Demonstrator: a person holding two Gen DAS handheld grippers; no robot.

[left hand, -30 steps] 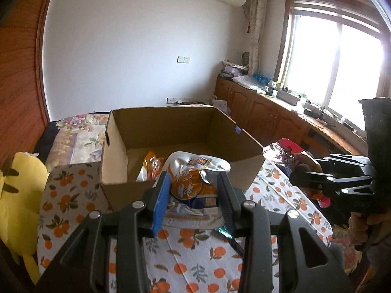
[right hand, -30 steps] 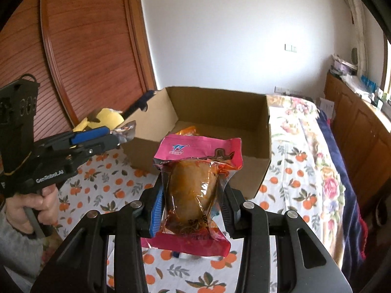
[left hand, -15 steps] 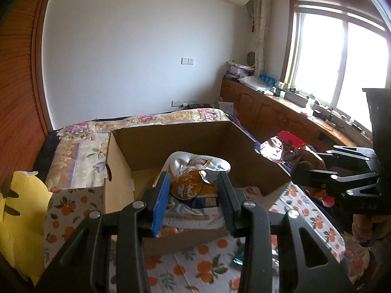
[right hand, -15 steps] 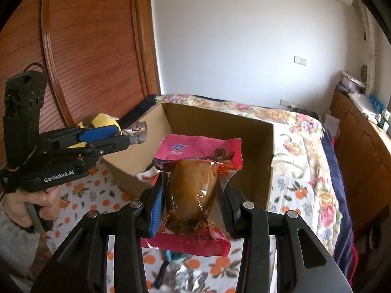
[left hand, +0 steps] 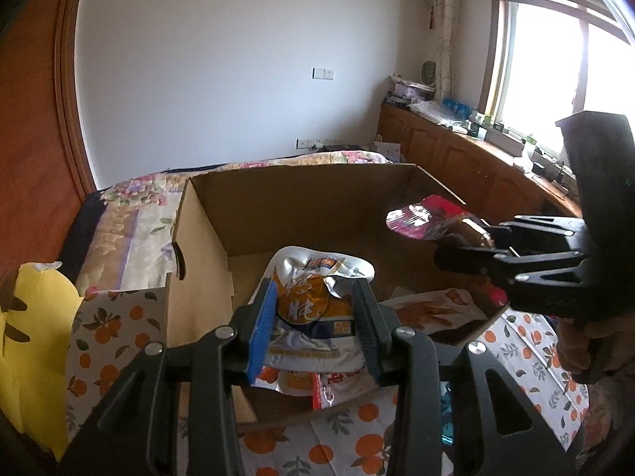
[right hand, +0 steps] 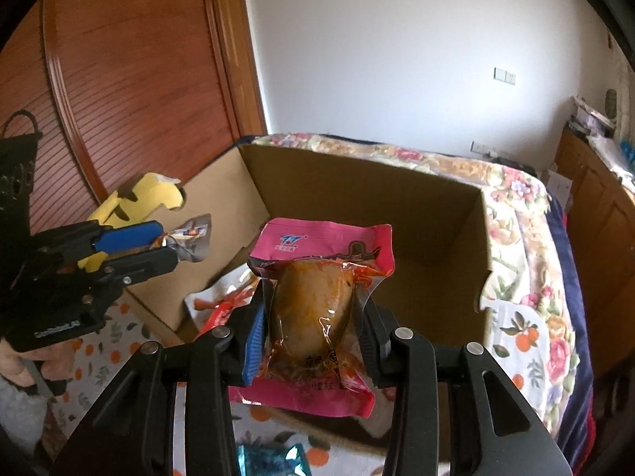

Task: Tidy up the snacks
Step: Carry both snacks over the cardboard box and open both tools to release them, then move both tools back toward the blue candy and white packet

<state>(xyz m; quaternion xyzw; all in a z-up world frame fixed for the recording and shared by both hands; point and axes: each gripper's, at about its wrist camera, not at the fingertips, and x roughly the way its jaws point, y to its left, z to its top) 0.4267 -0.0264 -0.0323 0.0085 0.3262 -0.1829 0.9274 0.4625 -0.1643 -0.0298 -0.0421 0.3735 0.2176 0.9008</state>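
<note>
An open cardboard box sits on the orange-print cloth, with several snack packets lying on its floor. My left gripper is shut on a silver and orange snack packet held over the box's near edge. My right gripper is shut on a pink packet with a brown snack inside, held above the box's near side. Each gripper also shows in the other's view, the right gripper at the box's right and the left gripper at its left.
A yellow plush toy lies left of the box. A blue foil packet lies on the cloth in front of the box. Behind is a floral bedspread, with wooden cabinets under the window and a wooden door at left.
Both grippers have moved forward and a little down, from in front of the box to over its near side. Each keeps its packet.
</note>
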